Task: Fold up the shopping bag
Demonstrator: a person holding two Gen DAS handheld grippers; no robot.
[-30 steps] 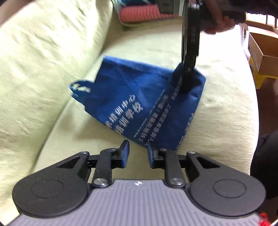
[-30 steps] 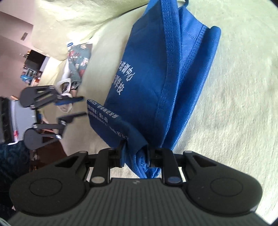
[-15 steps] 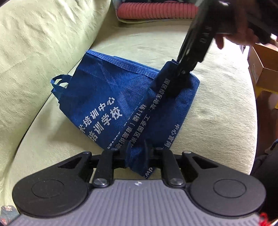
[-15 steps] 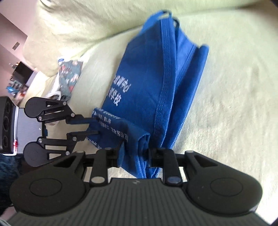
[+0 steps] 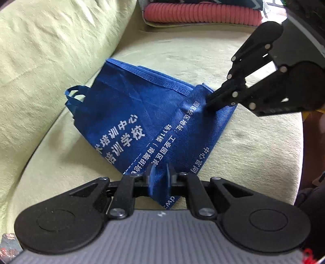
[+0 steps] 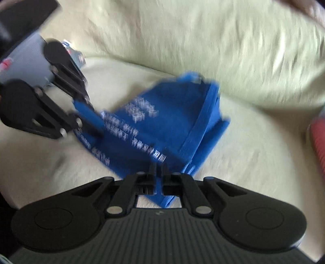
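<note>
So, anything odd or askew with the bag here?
Nothing damaged. The blue bag lies skewed on the sofa cushion, its bottom flap folded over unevenly; left gripper and right gripper each pinch an end.

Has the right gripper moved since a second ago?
Yes. In the left wrist view the right gripper, jaws just closing on the bag, swung rightward, away from the pink cushion.

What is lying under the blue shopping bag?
The blue shopping bag lies on a pale green sofa cushion, which shows all around it. Whether anything small is trapped beneath cannot be seen, because the fabric covers that spot.
</note>
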